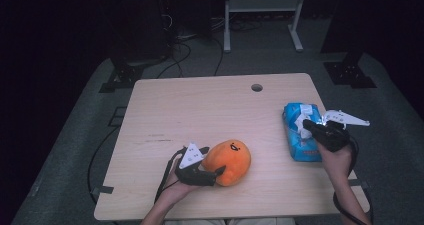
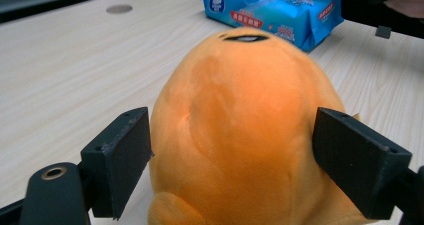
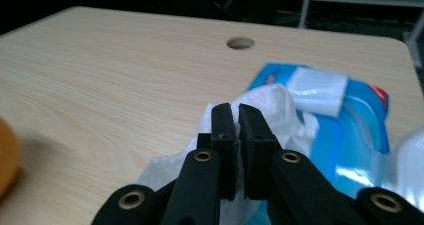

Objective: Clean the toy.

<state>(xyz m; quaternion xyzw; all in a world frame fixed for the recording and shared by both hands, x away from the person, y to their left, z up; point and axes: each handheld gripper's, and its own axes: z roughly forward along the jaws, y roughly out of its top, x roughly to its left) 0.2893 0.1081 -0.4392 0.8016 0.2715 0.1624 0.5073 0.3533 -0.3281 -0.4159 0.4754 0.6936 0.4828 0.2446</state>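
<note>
Right gripper (image 3: 236,135) has its black jaws pinched together on a white wet wipe (image 3: 272,107), which rises from the blue wipes pack (image 1: 301,132) near the right edge of the wooden table (image 1: 200,110). Left gripper (image 2: 232,160) has its jaws spread wide around an orange egg-shaped plush toy (image 2: 245,130); one pad (image 2: 122,160) sits just beside the plush, though actual contact cannot be told. From above, the plush sits near the table's front edge, well apart from the pack.
</note>
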